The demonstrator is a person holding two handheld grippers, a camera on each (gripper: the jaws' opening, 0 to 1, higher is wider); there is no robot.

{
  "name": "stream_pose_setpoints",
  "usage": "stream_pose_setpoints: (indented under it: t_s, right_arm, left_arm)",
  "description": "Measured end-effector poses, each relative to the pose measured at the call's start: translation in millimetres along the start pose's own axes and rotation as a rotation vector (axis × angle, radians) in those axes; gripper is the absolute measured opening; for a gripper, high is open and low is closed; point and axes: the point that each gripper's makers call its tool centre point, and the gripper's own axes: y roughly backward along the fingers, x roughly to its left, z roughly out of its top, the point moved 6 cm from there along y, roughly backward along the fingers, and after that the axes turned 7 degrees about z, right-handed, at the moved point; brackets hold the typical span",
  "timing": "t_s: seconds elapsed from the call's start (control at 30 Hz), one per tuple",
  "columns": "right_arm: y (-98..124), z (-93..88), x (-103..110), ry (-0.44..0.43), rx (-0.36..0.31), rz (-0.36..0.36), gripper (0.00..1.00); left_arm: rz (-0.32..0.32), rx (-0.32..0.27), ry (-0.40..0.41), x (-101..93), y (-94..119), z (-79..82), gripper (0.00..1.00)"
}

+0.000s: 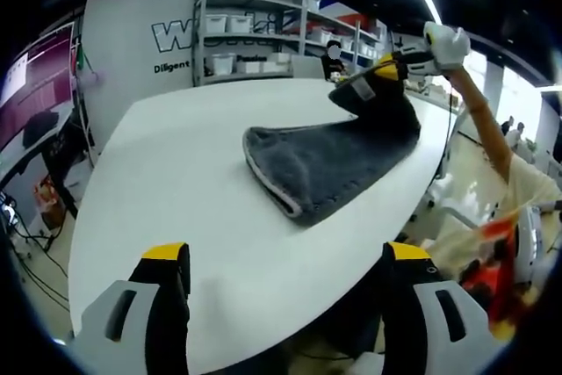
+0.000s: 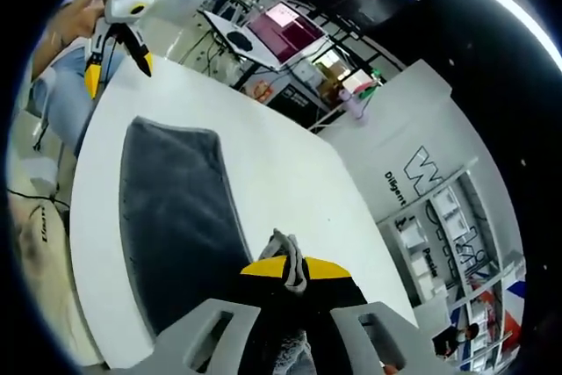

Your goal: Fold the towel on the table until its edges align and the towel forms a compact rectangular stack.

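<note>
Mid-fold step. Dark grey towel (image 1: 329, 164) is lying on the white table (image 1: 176, 182), toward the right and far side in the left gripper view, already looking doubled over, with a pale hemmed edge curving along its near left side. Right gripper (image 2: 290, 271) is clenching one towel corner (image 2: 283, 248) between its yellow-tipped jaws; in the left gripper view that same gripper (image 1: 379, 72) is lifting the far right end of the cloth off the table, so the towel is rising into a peak there. Left gripper (image 1: 285, 256) is hanging released over bare table at the near edge, jaws spread wide, nothing between them, well apart from the towel. In the right gripper view it is showing at top left (image 2: 118, 63), jaws parted, past the far end of the cloth.

Judgement: next move is probably carrying the lifted end across and laying it down so edges match. The free gripper will likely need to pin or grab the opposite corner, otherwise the fold skews.

Shelving with bins (image 1: 255, 37) is standing behind the table.
</note>
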Motion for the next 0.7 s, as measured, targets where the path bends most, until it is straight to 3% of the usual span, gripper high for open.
stream_pose_setpoints:
  t_s: [0.7]
  right_arm:
    - [-7.8,22.7,9.4,-0.013,-0.033,0.037,0.01]
  left_arm:
    - [0.005,-0.011,0.002,2.7,4.7,1.8,0.89]
